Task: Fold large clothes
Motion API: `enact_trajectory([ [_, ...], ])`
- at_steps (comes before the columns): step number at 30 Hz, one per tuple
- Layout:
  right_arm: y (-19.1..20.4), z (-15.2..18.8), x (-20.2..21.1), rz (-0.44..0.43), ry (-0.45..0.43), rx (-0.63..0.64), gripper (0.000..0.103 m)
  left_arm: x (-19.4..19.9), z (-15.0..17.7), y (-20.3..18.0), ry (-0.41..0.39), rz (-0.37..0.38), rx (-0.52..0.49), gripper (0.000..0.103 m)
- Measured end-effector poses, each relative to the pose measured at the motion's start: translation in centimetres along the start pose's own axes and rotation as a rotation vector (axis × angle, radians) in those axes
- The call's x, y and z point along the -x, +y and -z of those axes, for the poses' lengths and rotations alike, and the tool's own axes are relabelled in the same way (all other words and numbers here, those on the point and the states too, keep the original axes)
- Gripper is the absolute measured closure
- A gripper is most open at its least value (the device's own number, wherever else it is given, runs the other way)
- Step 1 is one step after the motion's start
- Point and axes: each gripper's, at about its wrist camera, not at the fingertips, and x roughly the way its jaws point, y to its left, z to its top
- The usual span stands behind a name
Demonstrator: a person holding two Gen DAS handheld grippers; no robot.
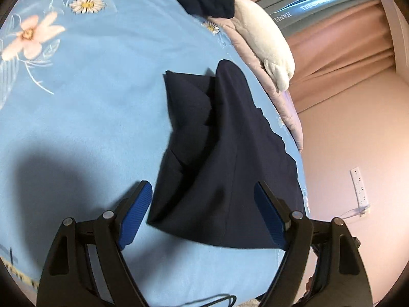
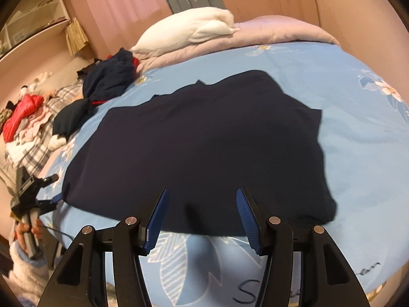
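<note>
A dark navy garment (image 2: 199, 140) lies spread flat on the light blue flowered bedsheet (image 2: 358, 140). In the left wrist view the same garment (image 1: 225, 153) shows a folded-over flap on its left side. My left gripper (image 1: 203, 199) stands open at the garment's near corner, blue pads on either side of the cloth without pressing it. It also shows at the bed's left edge (image 2: 38, 192), held by a hand. My right gripper (image 2: 202, 197) is open just above the garment's near hem, with nothing gripped.
A white pillow (image 2: 186, 32) rests on a lilac quilt (image 2: 268, 32) at the head of the bed. A heap of dark clothes (image 2: 107, 79) lies beside them. Red and plaid items (image 2: 23, 117) are piled at the left. A power strip (image 1: 359, 186) hangs on the wall.
</note>
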Motion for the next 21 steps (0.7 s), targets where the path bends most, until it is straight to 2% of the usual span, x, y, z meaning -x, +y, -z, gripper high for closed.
enact_trajectory([
  [5, 1.3, -0.5, -1.1, -0.015, 0.018, 0.028, 0.048, -2.0, -2.5, 0.0, 0.016, 0.036, 0.000, 0.021],
  [9, 2.1, -1.1, -1.6, -0.027, 0.019, 0.036, 0.048, -4.8, -4.6, -1.0, 0.073, 0.077, -0.033, 0.021],
  [12, 2.8, -1.7, -2.6, -0.037, 0.023, 0.035, 0.048, -6.4, -5.1, -1.9, 0.099, 0.086, -0.056, 0.021],
  [17, 4.5, -2.9, -4.9, -0.061, 0.038, 0.059, 0.048, -8.0, -5.6, -2.8, 0.143, 0.142, -0.075, 0.019],
  [21, 6.1, -4.6, -7.2, -0.085, 0.031, 0.082, 0.048, -9.0, -5.4, -3.8, 0.168, 0.115, -0.143, 0.017],
])
